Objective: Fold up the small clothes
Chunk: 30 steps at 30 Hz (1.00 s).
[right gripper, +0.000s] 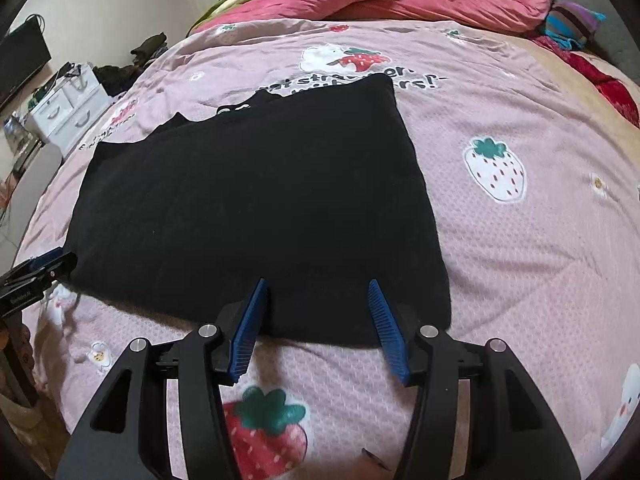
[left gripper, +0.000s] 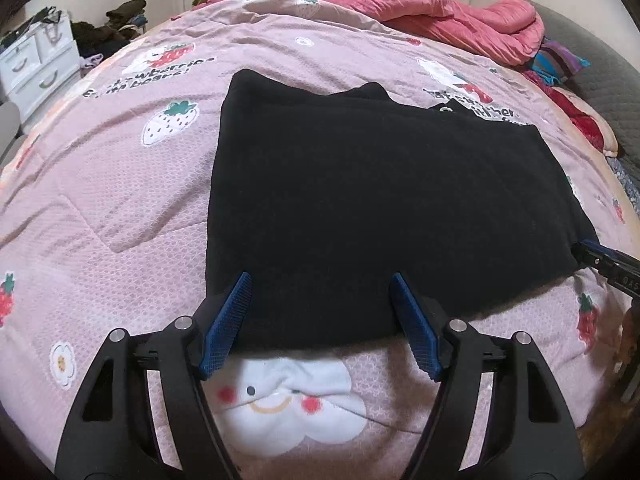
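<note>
Left gripper (left gripper: 322, 280): jaws parted wide, blue pads clear of any cloth, nothing held. Right gripper (right gripper: 318, 286): jaws also apart, a little narrower, nothing held.

Near edge of the black garment (left gripper: 360, 208) lies just past both sets of fingertips and runs across the gap between each pair. It rests flat on the pink strawberry quilt (left gripper: 120, 200), folded to a rough rectangle. Left jaws stand at its near left part, right jaws at its near right part. At the far edge a smaller flap or collar sticks out; detail too dark to read.

Handling, judged: soft knit, light, limp, no stiffness. It will sag from any pinch point and drag on the textured quilt. Thickness suggests several layers, so a pinch must catch all of them. Best hold: the two near corners, one per gripper, lifted together.

Beyond the garment: red blanket (left gripper: 440, 12), bunched, well apart. White drawers (left gripper: 40, 64) far left.
</note>
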### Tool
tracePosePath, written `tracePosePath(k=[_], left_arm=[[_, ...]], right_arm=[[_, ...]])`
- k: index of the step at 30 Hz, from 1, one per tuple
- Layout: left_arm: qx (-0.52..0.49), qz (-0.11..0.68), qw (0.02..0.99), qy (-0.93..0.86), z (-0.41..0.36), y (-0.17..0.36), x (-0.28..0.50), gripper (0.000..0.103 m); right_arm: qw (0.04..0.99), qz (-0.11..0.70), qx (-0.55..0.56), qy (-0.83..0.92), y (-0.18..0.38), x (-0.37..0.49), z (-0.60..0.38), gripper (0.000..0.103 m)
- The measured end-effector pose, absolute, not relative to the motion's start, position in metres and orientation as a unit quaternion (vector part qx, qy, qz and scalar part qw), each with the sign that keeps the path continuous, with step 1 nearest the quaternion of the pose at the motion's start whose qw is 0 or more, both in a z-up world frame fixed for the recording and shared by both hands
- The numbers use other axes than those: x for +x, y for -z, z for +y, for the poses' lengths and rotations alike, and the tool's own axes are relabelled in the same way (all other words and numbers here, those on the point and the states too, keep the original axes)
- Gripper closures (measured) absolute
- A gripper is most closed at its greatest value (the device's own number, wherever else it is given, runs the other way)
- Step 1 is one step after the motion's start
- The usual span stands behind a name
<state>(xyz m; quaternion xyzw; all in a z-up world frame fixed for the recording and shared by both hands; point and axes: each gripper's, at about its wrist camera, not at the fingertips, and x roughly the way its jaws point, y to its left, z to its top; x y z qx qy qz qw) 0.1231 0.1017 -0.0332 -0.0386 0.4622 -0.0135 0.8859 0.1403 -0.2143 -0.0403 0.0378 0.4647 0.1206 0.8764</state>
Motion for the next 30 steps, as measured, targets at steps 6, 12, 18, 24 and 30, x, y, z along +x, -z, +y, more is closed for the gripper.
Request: tracePosePath(k=[6,12,18,24,30], left_arm=[[-0.038,0.459,0.888,0.011,0.102,0.029,0.116,0.039],[-0.039,0.457,0.889,0.010,0.103,0.026,0.110,0.035],[-0.052,0.459,0.887,0.004,0.111,0.025,0.098,0.027],[-0.059,0.461,0.886,-0.013,0.123,0.020,0.088,0.009],[-0.079,0.460,0.884,-0.031,0.141,0.014,0.082,0.009]], right_arm=[[0.876,0.463,0.055,-0.120,0.036,0.132,-0.222,0.046],[0.878,0.461,0.055,-0.120,0.031,0.125,-0.221,0.032],[0.882,0.452,0.052,-0.122,0.023,0.114,-0.215,0.016],[0.895,0.423,0.038,-0.136,0.007,0.104,-0.200,0.007],[0.897,0.410,0.017,-0.165,-0.006,0.099,-0.171,0.006]])
